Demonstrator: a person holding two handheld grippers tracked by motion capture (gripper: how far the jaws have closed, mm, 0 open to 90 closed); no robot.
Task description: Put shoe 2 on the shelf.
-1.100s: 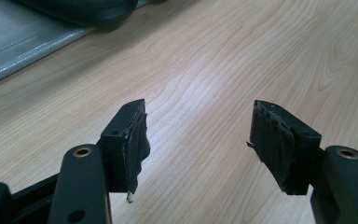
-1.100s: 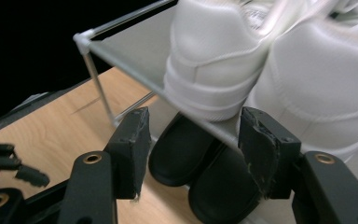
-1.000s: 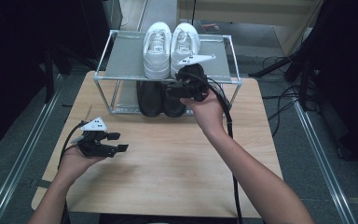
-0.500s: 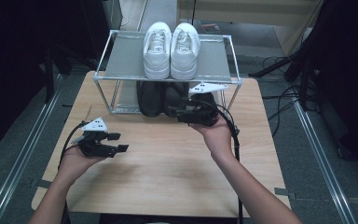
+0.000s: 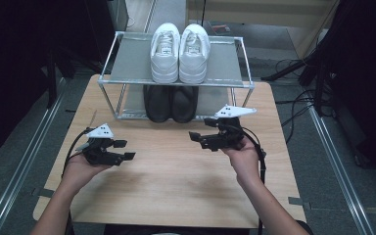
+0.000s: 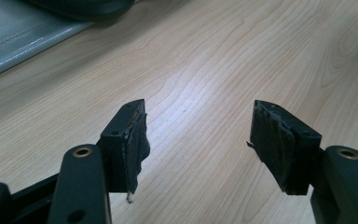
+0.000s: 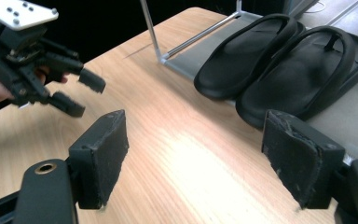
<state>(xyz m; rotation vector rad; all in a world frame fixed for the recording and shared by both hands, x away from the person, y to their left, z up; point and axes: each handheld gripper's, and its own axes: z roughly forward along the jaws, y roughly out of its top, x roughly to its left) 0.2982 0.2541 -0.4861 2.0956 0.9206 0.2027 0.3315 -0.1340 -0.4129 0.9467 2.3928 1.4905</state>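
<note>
Claw jaws on the right claw have just been opening and stand wide apart with nothing between them, above bare table. Beyond it, near but apart, the black sandals lie side by side on the lower shelf of the rack, long axes running away from the person. White sneakers sit on the shelf above. Right hand holds its claw level, pointing leftward. Left claw, also empty and wide open, rests low over the table.

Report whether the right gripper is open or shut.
Open. The right gripper has just been opening; in its own view its pads stand wide apart with only bare table between them.
</note>
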